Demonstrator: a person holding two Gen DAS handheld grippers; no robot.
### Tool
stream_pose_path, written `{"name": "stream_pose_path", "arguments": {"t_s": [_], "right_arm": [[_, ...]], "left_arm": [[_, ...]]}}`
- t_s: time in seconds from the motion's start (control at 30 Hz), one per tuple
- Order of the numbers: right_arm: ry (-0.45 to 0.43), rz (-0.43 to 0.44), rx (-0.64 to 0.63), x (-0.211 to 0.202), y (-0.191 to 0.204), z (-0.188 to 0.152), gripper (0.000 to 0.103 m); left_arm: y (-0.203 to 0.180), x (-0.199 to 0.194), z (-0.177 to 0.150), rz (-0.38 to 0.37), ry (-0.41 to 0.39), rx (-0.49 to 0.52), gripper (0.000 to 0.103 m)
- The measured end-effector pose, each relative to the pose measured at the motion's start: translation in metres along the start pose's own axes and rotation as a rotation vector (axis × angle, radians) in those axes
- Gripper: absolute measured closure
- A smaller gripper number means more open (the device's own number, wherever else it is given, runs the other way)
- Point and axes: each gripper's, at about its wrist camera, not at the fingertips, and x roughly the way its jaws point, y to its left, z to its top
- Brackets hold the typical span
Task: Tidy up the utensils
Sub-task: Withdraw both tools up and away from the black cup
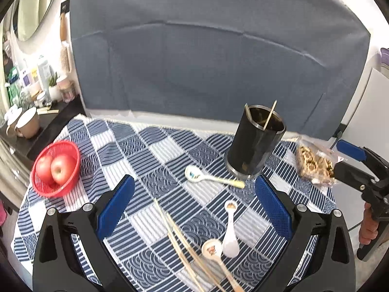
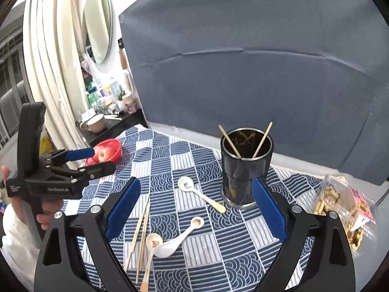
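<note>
From the left wrist view, the left hand-held gripper [image 1: 194, 209] tilts down over the table [image 1: 155, 150], its blue pads spread wide with nothing held. Between them lie the loose chopsticks [image 1: 180, 241], long axis running from the near right to the far left, and two crossed spoons [image 1: 223, 241] just right of them. A third spoon [image 1: 209, 177] lies farther off, bowl to the left, handle pointing right toward the black holder [image 1: 255, 146], which stands upright with two chopsticks leaning in it. At the right edge the right hand-held gripper [image 1: 345, 158] shows side-on, fingers around its handle.

From the right wrist view, the right hand-held gripper [image 2: 195, 209] also angles down, jaws wide and empty. The holder [image 2: 244, 168] stands just behind its right pad. This view alone shows the left hand-held gripper [image 2: 97, 161] from the side, jaws parted, a white sleeve [image 2: 14, 243] below it, and the whole snack bag [image 2: 340, 209] at the right.
</note>
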Motion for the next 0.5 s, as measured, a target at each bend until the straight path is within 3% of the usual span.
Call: {"name": "stream_pose_path", "arguments": {"t_s": [0.23,0.5], "right_arm": [[0.055,0.025,-0.032,0.015,0.022,-0.018,0.015],[0.173,0.035,-0.083,0.065,0.047,-0.037,0.015]], "left_arm": [[0.029,0.016,-0.022,0.096,0.097,-0.027,0.006],[0.067,0.041,-0.057,0.172,0.23,-0.021,0.006]]}}
